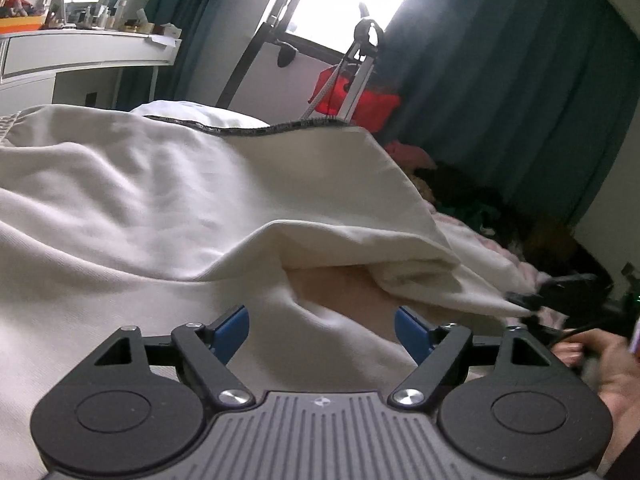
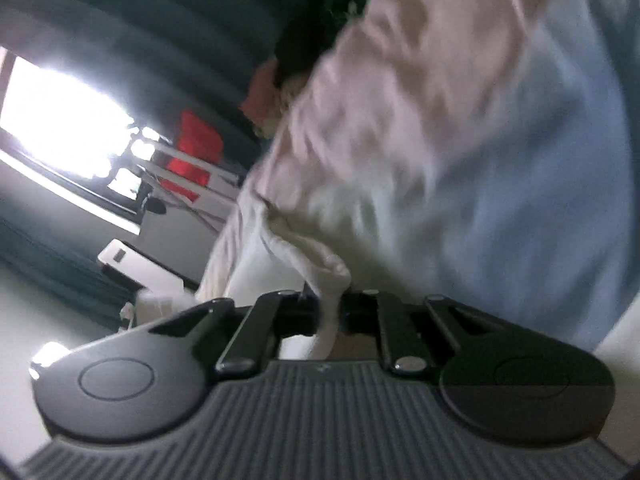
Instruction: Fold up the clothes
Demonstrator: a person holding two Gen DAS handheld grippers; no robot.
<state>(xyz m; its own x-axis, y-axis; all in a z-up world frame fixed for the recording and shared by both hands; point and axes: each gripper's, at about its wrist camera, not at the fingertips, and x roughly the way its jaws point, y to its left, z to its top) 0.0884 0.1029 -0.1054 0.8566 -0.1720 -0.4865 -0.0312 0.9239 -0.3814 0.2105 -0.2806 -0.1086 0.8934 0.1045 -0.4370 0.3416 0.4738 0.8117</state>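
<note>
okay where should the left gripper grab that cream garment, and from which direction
Grip the raised folded edge of the cream garment, probably straight ahead from the open left gripper. There the cloth lifts into a lip with a hollow beneath, so one finger could slide under. The right gripper already pinches a corner.

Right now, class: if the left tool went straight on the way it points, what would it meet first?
Probably the cream cloth. The left tool is open, its blue pads apart, and the cloth's raised fold lies just ahead of them. Depth is hard to judge in this fisheye view.
</note>
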